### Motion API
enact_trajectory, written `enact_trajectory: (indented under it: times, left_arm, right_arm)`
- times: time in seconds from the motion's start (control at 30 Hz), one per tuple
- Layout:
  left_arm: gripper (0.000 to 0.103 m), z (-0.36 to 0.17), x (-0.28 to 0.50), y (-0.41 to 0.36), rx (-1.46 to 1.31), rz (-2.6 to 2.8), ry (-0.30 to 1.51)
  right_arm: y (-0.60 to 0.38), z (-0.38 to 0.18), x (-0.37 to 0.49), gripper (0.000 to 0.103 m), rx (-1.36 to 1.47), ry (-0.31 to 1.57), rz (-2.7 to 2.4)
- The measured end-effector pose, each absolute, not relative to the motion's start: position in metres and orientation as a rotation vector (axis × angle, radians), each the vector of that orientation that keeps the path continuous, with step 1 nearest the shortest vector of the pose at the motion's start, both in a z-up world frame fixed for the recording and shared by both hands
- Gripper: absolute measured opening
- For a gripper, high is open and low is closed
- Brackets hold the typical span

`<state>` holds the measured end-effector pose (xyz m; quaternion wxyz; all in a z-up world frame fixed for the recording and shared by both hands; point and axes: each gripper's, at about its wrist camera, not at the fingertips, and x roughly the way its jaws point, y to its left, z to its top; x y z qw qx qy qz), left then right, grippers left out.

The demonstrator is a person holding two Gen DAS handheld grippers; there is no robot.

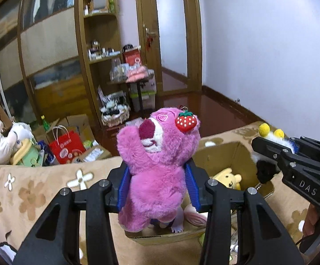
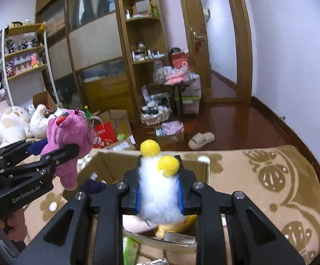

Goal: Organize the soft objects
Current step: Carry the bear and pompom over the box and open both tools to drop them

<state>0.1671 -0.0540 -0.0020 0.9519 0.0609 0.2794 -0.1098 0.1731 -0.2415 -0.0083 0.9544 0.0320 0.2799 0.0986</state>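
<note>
My left gripper (image 1: 157, 185) is shut on a pink plush bear (image 1: 157, 165) with a strawberry charm, held above the near left part of an open cardboard box (image 1: 224, 154). The bear also shows in the right wrist view (image 2: 69, 141). My right gripper (image 2: 160, 190) is shut on a white fluffy toy with yellow pompoms (image 2: 160, 185), held over the same box (image 2: 120, 161). The white toy shows at right in the left wrist view (image 1: 270, 135). A yellow plush (image 1: 228, 178) lies inside the box.
The box sits on a beige flowered bedspread (image 1: 38, 190). Beyond the bed edge are white plush toys (image 2: 14, 123), a red paper bag (image 1: 66, 146), cartons, a basket, a small loaded table, a slipper (image 2: 200, 140), wardrobe and shelves, and an open door.
</note>
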Motion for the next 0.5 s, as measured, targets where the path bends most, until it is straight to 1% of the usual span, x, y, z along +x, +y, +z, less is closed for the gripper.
enact_trajectory:
  times: [0.27, 0.47, 0.5]
  left_arm:
    - [0.043, -0.031, 0.186, -0.054, 0.094, -0.231, 0.664]
    - [0.045, -0.051, 0.196, -0.058, 0.080, -0.261, 0.750]
    - [0.047, -0.053, 0.197, -0.060, 0.088, -0.262, 0.759]
  right_arm:
    - [-0.246, -0.047, 0.184, 0.025, 0.042, 0.669, 0.179]
    - [-0.247, -0.056, 0.187, 0.025, 0.054, 0.691, 0.173]
    - [-0.247, -0.057, 0.188, 0.025, 0.055, 0.694, 0.172]
